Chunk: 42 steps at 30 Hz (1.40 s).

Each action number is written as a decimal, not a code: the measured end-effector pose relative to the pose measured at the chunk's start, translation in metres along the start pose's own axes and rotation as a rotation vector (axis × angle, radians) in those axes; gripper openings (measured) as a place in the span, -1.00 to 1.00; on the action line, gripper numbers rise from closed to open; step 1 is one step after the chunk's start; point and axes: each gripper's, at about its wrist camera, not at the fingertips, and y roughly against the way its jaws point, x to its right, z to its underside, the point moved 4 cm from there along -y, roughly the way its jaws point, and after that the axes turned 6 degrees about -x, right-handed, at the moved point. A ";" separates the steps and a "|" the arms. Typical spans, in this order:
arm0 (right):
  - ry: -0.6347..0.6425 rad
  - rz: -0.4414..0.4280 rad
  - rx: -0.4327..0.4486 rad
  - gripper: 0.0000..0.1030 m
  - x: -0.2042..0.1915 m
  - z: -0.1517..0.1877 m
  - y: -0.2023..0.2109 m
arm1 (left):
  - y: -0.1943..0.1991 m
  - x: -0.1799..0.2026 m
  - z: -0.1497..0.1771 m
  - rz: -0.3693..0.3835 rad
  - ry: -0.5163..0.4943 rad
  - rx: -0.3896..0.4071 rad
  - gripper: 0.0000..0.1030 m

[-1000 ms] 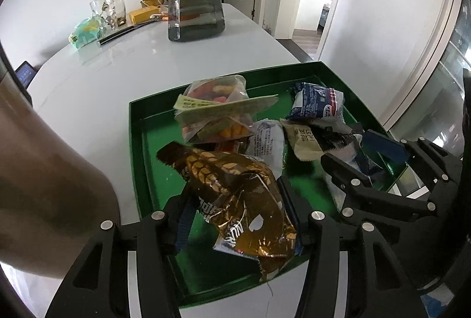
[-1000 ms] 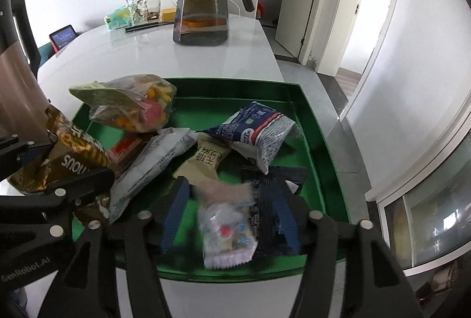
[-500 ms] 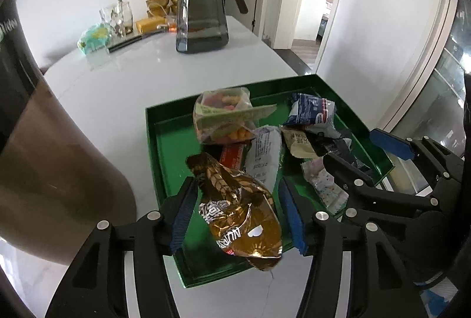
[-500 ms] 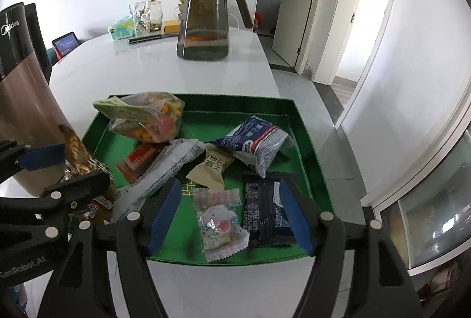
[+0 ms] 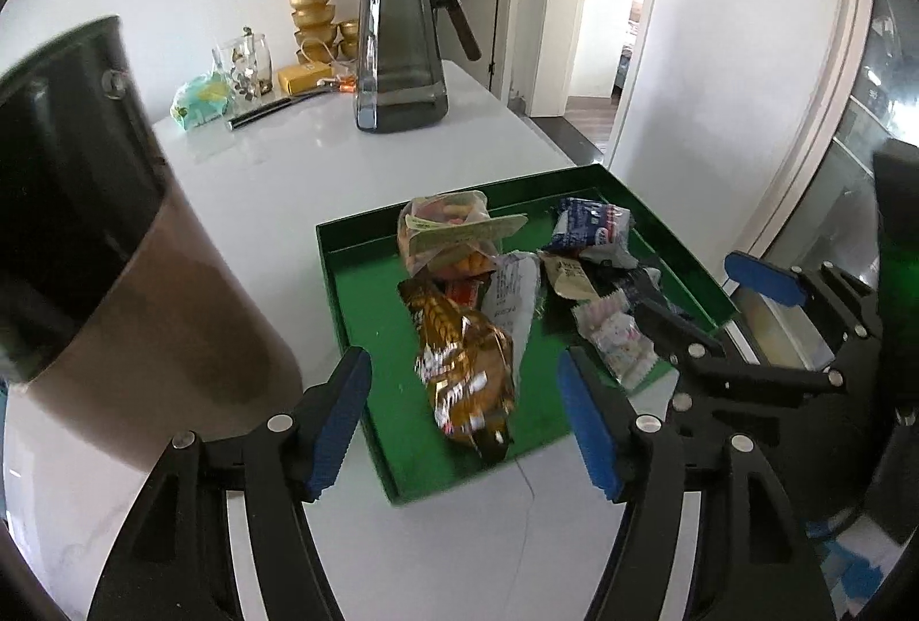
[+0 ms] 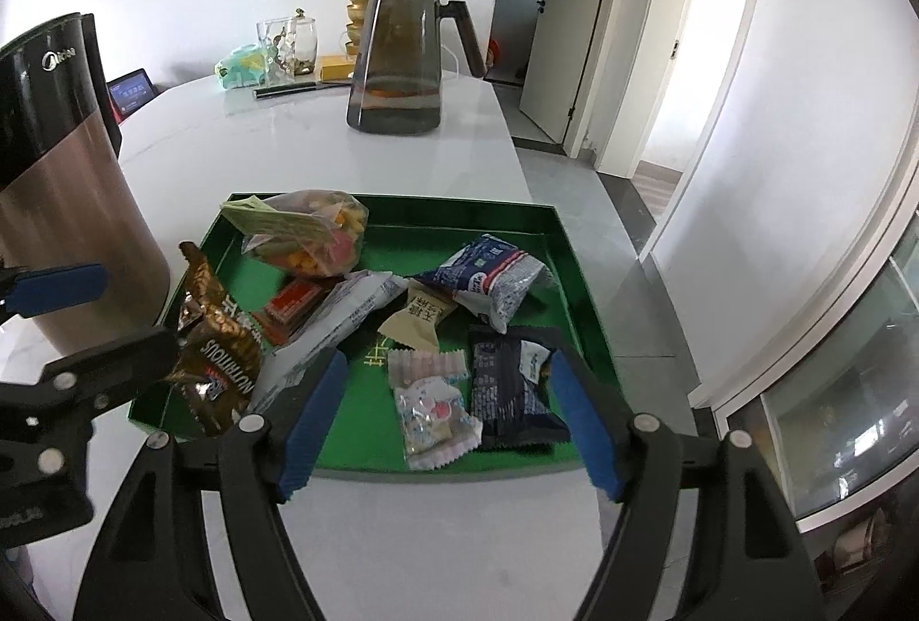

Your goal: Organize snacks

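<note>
A green tray (image 5: 367, 334) (image 6: 517, 213) on the white table holds several snack packets. A gold packet (image 5: 465, 368) (image 6: 221, 351) lies at the tray's near left, leaning over its rim. A clear bag of orange snacks (image 5: 454, 236) (image 6: 310, 230), a blue-white packet (image 6: 494, 273), a dark packet (image 6: 511, 385) and a pink-white candy packet (image 6: 431, 402) also lie in it. My left gripper (image 5: 462, 425) is open and empty, pulled back above the tray's near edge. My right gripper (image 6: 448, 420) is open and empty, just before the candy and dark packets.
A tall brown and black appliance (image 5: 115, 247) (image 6: 51, 190) stands close at the tray's left. A dark glass pitcher (image 5: 399, 46) (image 6: 402, 52), glass jars (image 6: 287, 46) and gold bowls (image 5: 313, 18) stand at the table's far end. The table edge runs along the tray's right side.
My left gripper has opened and let the gold packet drop into the tray, then drawn back. My right gripper let go of the candy packet and also drew back and up.
</note>
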 end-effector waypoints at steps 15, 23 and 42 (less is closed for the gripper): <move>0.020 -0.103 0.079 1.00 -0.044 0.038 0.098 | 0.092 -0.039 0.071 -0.047 0.007 0.094 0.59; 0.026 -0.156 0.109 1.00 -0.074 0.063 0.146 | 0.132 -0.052 0.101 -0.069 -0.019 0.134 0.59; -0.033 -0.135 0.074 1.00 -0.092 0.112 0.181 | 0.157 -0.082 0.153 -0.100 -0.118 0.100 0.59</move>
